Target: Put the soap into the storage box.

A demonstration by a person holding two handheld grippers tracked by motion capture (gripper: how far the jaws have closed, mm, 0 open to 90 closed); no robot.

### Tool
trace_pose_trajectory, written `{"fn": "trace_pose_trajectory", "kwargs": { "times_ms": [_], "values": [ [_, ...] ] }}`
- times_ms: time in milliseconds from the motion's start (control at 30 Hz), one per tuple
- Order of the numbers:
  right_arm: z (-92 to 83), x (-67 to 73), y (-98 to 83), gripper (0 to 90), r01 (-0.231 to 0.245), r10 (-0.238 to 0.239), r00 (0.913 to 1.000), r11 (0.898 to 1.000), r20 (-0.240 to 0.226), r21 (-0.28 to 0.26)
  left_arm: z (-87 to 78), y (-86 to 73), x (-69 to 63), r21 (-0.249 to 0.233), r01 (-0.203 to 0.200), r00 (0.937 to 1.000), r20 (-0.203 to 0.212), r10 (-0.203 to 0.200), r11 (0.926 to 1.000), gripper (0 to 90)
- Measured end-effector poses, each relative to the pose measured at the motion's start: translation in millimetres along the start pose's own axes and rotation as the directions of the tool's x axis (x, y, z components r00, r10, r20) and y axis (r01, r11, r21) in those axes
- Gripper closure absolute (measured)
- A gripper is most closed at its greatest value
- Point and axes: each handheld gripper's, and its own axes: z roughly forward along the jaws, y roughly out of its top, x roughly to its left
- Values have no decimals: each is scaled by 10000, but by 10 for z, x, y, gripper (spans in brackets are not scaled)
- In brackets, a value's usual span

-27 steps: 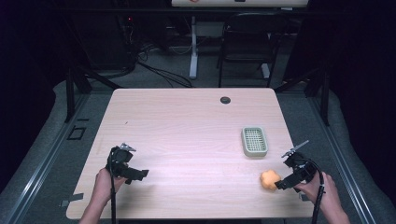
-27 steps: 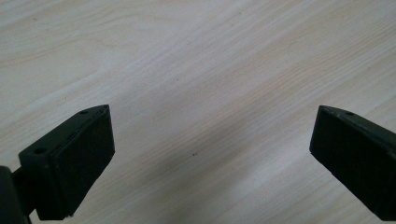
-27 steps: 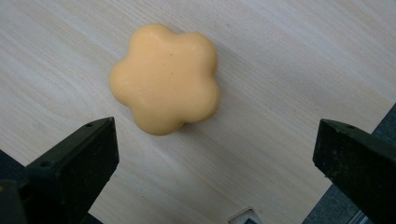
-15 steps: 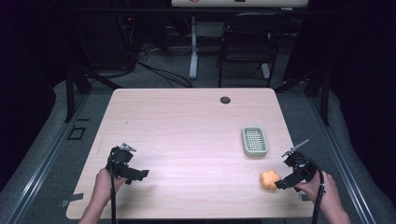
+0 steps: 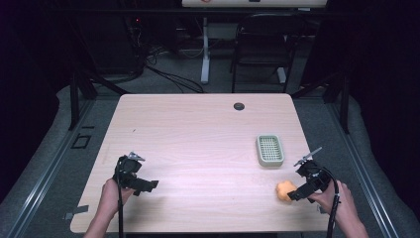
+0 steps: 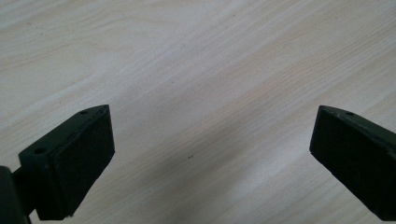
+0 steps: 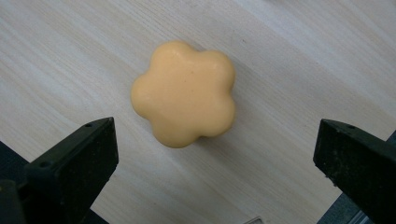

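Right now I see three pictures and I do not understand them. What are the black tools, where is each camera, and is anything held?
A person sits at a wooden table and holds a two-jaw hand tool in each hand. One picture comes from a fixed camera above, looking forward and down. There the left gripper shows at the lower left and the right gripper at the lower right. The other two pictures come from small cameras riding on the tools, looking along their black jaws. On the table lie an orange flower-shaped piece, just ahead of the right gripper's wide-open jaws, and a small pale green slotted tray farther back. A dark round hole sits near the far edge. The left jaws stand open over bare wood. Nothing is held.
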Motion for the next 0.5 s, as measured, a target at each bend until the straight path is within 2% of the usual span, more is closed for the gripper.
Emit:
{"fn": "trace_pose_trajectory", "kwargs": {
  "times_ms": [100, 167, 200, 300, 333, 367, 433, 500],
  "values": [
    [19, 22, 37, 0, 142, -143, 9999, 9999, 16, 90, -1, 1, -3, -11, -20, 10000, 11, 20, 10000, 0],
    [65, 58, 43, 0, -147, 145, 9999, 9995, -58, -267, 3, 1, -7, -42, -4, 10000, -27, 4, 10000, 0],
    [45, 48, 75, 0, 235, -236, 9997, 9995, 29, 188, 3, 1, -7, -42, -4, 10000, -27, 4, 10000, 0],
    [68, 72, 113, 0, 345, -347, 9994, 9990, 60, 283, 6, 2, -10, -26, 4, 10000, -12, -4, 10000, 0],
    [108, 97, 104, 0, 52, -51, 10000, 9999, 44, -143, 6, 2, -10, -26, 4, 10000, -12, -4, 10000, 0],
    [81, 82, 136, 0, 450, -454, 9989, 9982, 86, 394, 6, 3, -11, -25, 3, 10000, -16, -3, 10000, 0],
    [102, 94, 159, 0, 524, -531, 9985, 9973, 126, 511, 5, 4, -12, 4, -25, 10000, -4, 25, 10000, 0],
    [141, 118, 163, 0, 334, -339, 9993, 9991, 186, 266, 5, 5, -13, 14, -31, 10000, -6, 31, 10000, 0]
  ]
}}
